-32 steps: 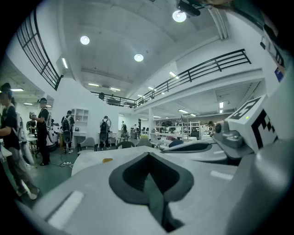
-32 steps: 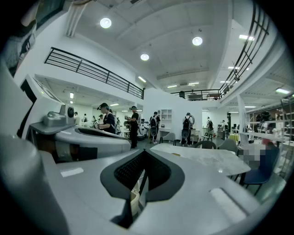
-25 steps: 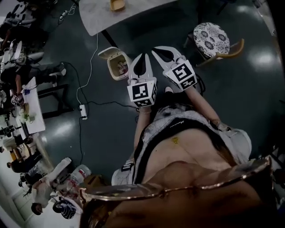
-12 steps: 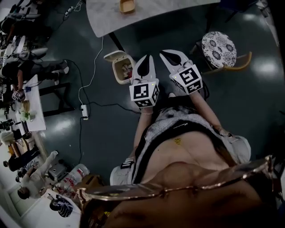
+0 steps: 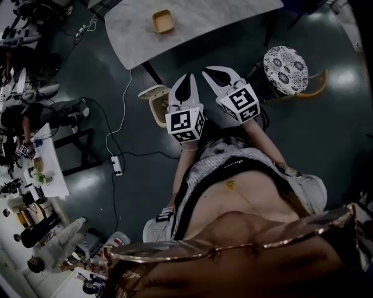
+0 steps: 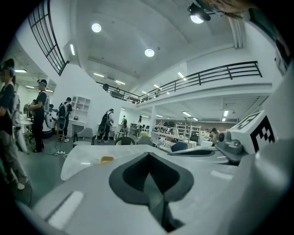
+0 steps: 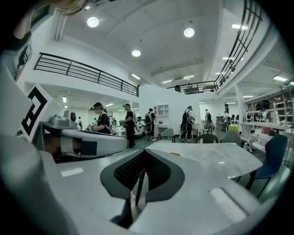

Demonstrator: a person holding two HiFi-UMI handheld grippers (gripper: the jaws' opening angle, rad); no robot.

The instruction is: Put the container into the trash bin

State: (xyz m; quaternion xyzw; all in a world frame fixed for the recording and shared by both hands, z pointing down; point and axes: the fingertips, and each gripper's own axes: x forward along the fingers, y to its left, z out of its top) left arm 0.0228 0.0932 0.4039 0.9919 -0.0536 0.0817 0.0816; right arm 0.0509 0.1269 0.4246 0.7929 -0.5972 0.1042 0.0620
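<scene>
Both my grippers are empty, jaws pressed together: my left gripper [image 5: 187, 78] and my right gripper [image 5: 210, 71] point side by side toward the table [image 5: 233, 14]. The container [image 5: 162, 21], a small yellow tub, sits toward the table's left end, in from the near edge, bare tabletop all round it. The trash bin [image 5: 155, 107] stands on the floor just off that near edge, lid [image 5: 149, 91] tipped open, partly covered by my left gripper in the head view. A white cable [image 5: 124, 87] runs from near the table's left corner past the bin to a power strip [image 5: 118, 166]. A stool [image 5: 284, 61] with a patterned cushion stands right of my right gripper
</scene>
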